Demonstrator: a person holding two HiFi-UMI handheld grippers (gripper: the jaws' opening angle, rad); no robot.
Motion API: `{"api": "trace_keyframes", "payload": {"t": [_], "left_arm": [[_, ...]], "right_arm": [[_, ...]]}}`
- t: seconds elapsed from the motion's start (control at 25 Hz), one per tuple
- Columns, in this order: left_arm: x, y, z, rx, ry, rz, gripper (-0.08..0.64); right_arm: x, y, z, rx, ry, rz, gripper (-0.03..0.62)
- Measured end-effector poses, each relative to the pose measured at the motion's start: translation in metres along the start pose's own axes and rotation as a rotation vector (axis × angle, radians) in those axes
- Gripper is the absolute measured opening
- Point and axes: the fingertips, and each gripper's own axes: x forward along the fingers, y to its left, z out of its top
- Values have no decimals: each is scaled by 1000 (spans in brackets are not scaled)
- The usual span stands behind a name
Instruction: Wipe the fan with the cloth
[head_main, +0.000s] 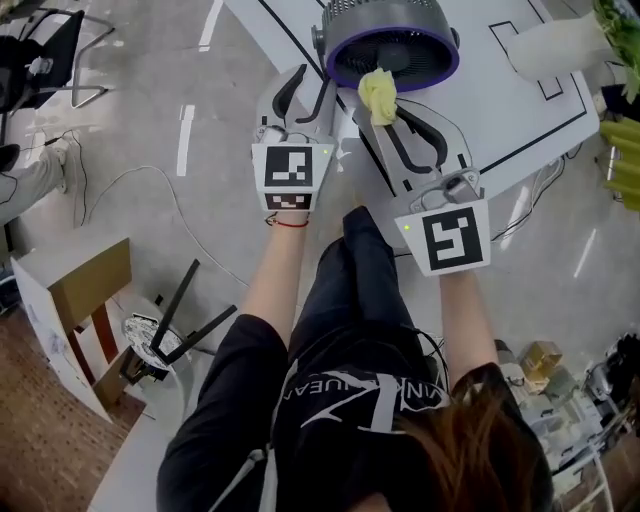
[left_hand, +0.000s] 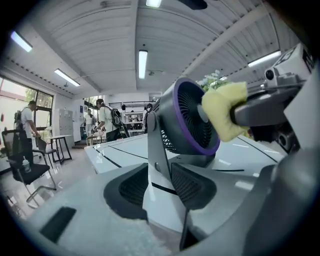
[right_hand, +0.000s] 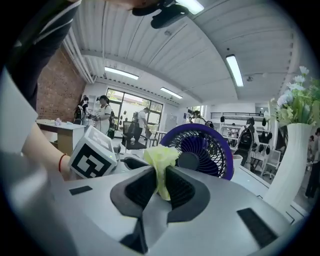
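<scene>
A grey fan (head_main: 392, 40) with a purple ring stands on the white table (head_main: 520, 110). My right gripper (head_main: 388, 108) is shut on a bunched yellow cloth (head_main: 378, 95), which it holds up at the ring's near edge. In the right gripper view the cloth (right_hand: 160, 160) sticks up from between the pads, in front of the fan (right_hand: 200, 150). My left gripper (head_main: 312, 85) is open at the fan's left side. In the left gripper view the fan's grey upright (left_hand: 157, 165) shows in the gap between the pads, and the cloth (left_hand: 222, 112) sits before the grille. Whether cloth and grille touch I cannot tell.
A white vase (head_main: 560, 45) with green plants stands at the table's right. The table edge runs diagonally below the fan. On the floor at left are a chair (head_main: 50, 50), cables and a cardboard box (head_main: 80, 300). People stand far back in the room (left_hand: 105, 120).
</scene>
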Motion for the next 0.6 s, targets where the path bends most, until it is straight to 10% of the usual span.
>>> {"api": "trace_keyframes", "payload": {"t": [0.6], "left_arm": [[14,-10,-1,106,-18,16,100]], "right_arm": [[26,-21,48,-163,-97,-109,58]]}}
